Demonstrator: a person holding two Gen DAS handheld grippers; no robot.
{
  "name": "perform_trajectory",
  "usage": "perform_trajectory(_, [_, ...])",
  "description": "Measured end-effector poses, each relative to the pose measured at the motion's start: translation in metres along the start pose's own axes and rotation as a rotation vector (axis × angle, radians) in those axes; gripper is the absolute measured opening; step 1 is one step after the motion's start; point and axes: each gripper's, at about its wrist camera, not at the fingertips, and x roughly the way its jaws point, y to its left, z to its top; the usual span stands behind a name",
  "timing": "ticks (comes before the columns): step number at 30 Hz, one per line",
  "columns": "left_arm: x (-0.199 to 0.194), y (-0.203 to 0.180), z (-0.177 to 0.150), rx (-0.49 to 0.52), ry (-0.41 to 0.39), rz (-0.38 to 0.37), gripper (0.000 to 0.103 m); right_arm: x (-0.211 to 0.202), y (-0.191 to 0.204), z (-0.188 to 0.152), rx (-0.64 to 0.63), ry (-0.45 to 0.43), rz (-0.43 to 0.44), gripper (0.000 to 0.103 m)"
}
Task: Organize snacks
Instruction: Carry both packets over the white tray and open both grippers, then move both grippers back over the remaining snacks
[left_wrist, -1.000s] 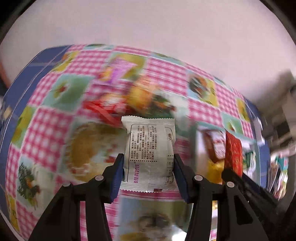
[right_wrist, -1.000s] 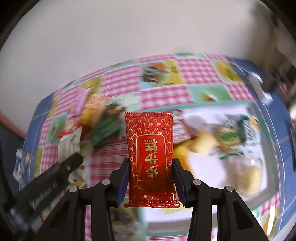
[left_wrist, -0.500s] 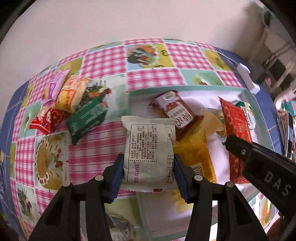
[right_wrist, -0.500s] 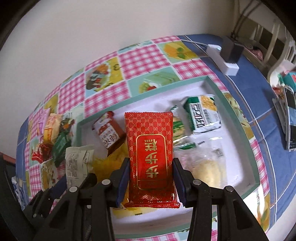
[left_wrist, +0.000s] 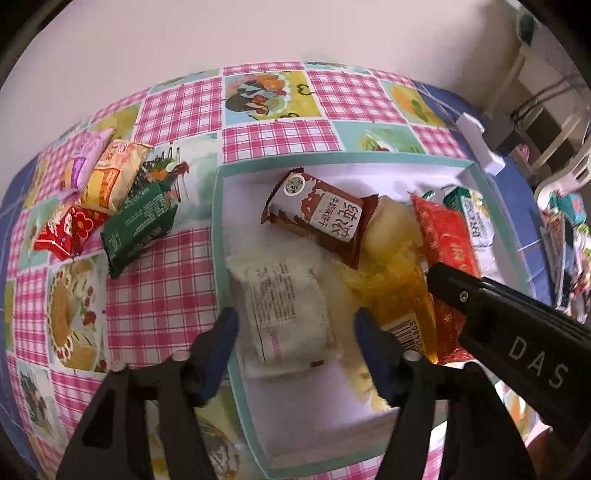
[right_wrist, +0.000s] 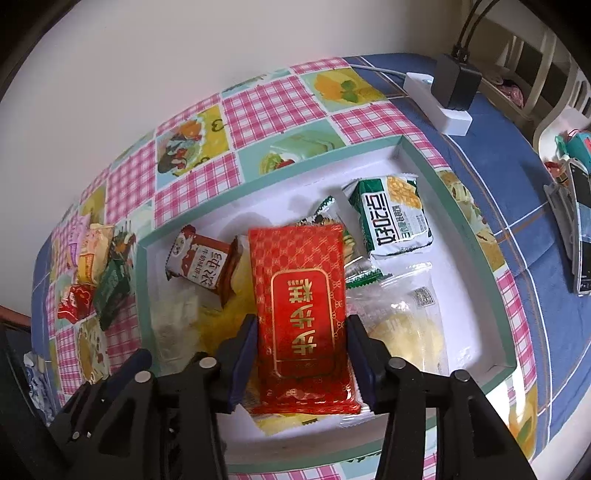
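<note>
The left gripper points down over the near left corner of the green-rimmed tray. Its jaws have just been opening, and now they stand wide. The white snack packet lies flat in the tray between the blue pads, with a gap on each side, so it has been let go.

The right gripper points down over the middle of the same tray. Its jaws have just been opening too. The red snack packet with gold letters lies between them on top of other snacks. There is a thin gap at the left pad. At the right pad I cannot tell if it still touches.

Just past the white packet lies a brown and white packet. To the right of the left gripper is a yellow wrapper with a barcode, under the red one. Past the right gripper lies a green and white packet, and to its right a clear bag with a pale cake.

Out on the checked tablecloth, off to the left of the tray, more snacks wait in a little pile: a dark green packet, a small red one, an orange one and a pink one.
</note>
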Motion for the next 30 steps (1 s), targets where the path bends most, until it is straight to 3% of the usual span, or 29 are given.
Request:
perform_trajectory(3, [-0.007, 0.002, 0.002, -0.017, -0.008, -0.013, 0.072, -0.006, 0.0, 0.001, -0.001, -0.019, 0.003, 0.056])
perform_trajectory(8, [-0.022, 0.017, 0.005, -0.082, -0.048, 0.018, 0.079, -0.016, 0.002, 0.002, -0.008, -0.052, 0.016, 0.068])
perform_trajectory(12, [-0.032, 0.048, 0.007, -0.185, -0.092, 0.092, 0.09, -0.016, 0.008, 0.001, -0.025, -0.057, 0.019, 0.077])
perform_trajectory(18, [-0.041, 0.099, 0.005, -0.314, -0.132, 0.185, 0.097, -0.015, 0.03, -0.005, -0.084, -0.062, 0.029, 0.084])
perform_trajectory(24, [-0.046, 0.146, -0.003, -0.421, -0.152, 0.224, 0.1, -0.014, 0.057, -0.012, -0.135, -0.073, 0.057, 0.091])
perform_trajectory(27, [-0.05, 0.168, -0.009, -0.47, -0.164, 0.238, 0.101, -0.013, 0.071, -0.015, -0.146, -0.078, 0.075, 0.103])
perform_trajectory(30, [-0.056, 0.193, -0.015, -0.527, -0.186, 0.242, 0.101, -0.014, 0.088, -0.019, -0.169, -0.094, 0.101, 0.103])
